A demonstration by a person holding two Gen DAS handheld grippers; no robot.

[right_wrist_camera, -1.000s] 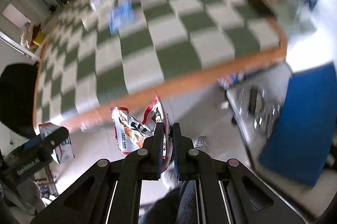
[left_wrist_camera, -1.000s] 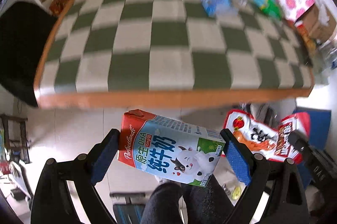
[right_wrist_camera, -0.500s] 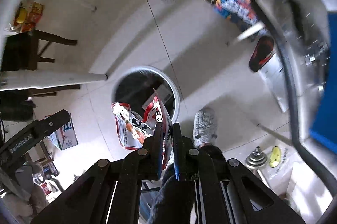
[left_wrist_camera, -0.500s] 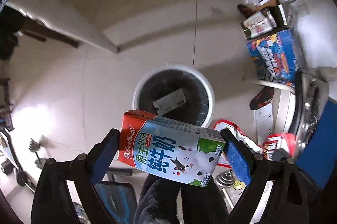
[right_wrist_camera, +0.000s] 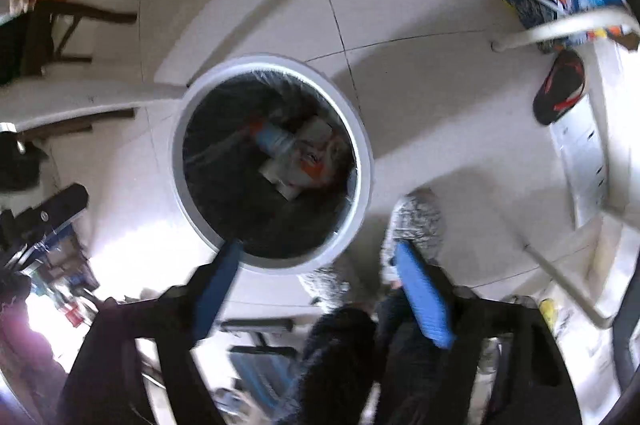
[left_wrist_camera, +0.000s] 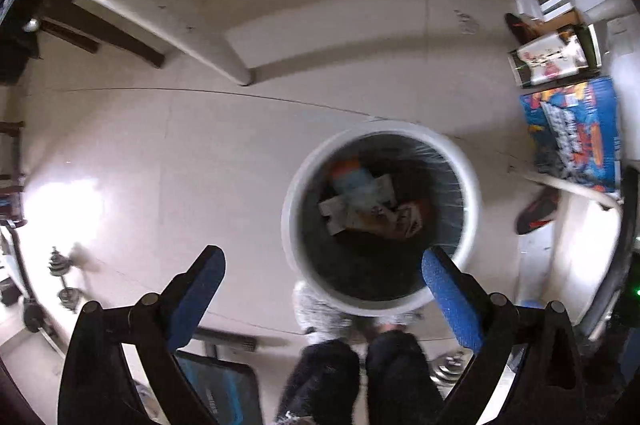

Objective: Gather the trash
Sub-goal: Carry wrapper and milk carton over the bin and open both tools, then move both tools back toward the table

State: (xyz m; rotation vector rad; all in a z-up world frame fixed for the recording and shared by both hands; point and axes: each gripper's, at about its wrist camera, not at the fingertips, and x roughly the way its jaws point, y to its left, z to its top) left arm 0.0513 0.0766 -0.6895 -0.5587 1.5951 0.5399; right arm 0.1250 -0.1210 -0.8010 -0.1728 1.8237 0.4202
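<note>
A round white bin (left_wrist_camera: 289, 225) with a dark liner stands on the tiled floor, seen from above; it also shows in the right wrist view (right_wrist_camera: 362, 129). The milk carton (left_wrist_camera: 360, 185) and the red snack wrapper (left_wrist_camera: 408, 223) lie inside it with other trash; in the right wrist view they are the carton (right_wrist_camera: 276, 139) and wrapper (right_wrist_camera: 312, 169). My left gripper (left_wrist_camera: 320, 281) is open and empty above the bin's near rim. My right gripper (right_wrist_camera: 316, 281) is open and empty just below the bin.
White table legs (left_wrist_camera: 180, 29) stand on the floor behind the bin. A blue box (left_wrist_camera: 576, 137) and a black-and-red shoe (left_wrist_camera: 536, 211) lie to the right. The person's slippered feet (right_wrist_camera: 416, 221) stand by the bin. Small dumbbells (left_wrist_camera: 64, 277) lie at left.
Both grippers have opened. The milk carton has dropped from the left one and the red wrapper from the right one, and both now lie in the bin.
</note>
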